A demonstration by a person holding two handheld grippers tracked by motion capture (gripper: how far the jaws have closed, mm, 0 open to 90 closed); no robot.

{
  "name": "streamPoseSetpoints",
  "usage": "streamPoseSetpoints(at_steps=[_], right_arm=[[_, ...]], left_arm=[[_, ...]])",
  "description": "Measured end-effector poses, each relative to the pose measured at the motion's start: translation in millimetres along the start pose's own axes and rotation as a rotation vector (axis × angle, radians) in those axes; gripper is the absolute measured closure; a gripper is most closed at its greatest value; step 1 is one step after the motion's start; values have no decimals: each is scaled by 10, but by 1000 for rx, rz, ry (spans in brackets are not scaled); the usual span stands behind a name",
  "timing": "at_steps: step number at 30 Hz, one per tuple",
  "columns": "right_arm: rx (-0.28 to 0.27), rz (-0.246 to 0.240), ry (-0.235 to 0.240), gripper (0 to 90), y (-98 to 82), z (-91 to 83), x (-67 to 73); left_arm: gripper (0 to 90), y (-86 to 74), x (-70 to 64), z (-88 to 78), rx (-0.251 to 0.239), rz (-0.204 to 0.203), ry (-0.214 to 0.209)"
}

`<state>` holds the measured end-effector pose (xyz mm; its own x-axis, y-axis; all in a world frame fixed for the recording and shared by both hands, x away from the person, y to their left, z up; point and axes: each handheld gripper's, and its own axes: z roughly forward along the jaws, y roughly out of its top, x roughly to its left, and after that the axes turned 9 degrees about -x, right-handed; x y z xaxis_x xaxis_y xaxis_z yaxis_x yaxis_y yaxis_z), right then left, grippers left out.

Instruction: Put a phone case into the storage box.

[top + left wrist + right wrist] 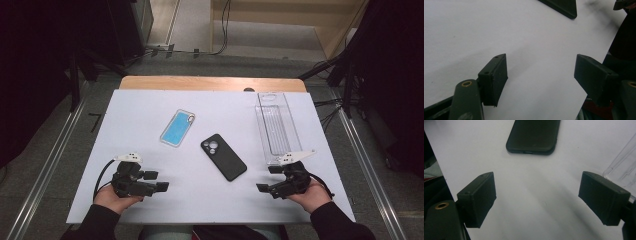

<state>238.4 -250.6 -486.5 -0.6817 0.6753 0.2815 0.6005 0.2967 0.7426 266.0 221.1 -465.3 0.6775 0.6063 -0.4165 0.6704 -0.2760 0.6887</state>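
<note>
White bench (150,105) carries a black phone (223,156); both grippers, left (159,182) and right (264,181), fingers spread wide and empty. Advise approaching the phone level, straddling its long edges.

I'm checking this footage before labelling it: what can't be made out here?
- Black phone: top cut off by the right gripper view's edge; screen side faces down.
- Clear tray: cut off at that view's right edge.
- Blue phone case: its small detail too tiny in the high view.
</note>
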Motion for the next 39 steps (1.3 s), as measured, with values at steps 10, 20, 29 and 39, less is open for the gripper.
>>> streamPoseSetpoints(at_steps=[10,20,29,39], right_arm=[[-11,16,3,127,-4,-11,-16],[-24,19,-4,127,-12,-26,-17],[-41,21,-4,127,-22,-55,-10],[-57,33,7,127,-17,-68,-13]], left_arm=[[270,54,3,-57,-75,14,75],[201,108,30,-22,-90,21,128],[3,167,21,45,-69,17,95],[61,275,69,77,-94,27,146]])
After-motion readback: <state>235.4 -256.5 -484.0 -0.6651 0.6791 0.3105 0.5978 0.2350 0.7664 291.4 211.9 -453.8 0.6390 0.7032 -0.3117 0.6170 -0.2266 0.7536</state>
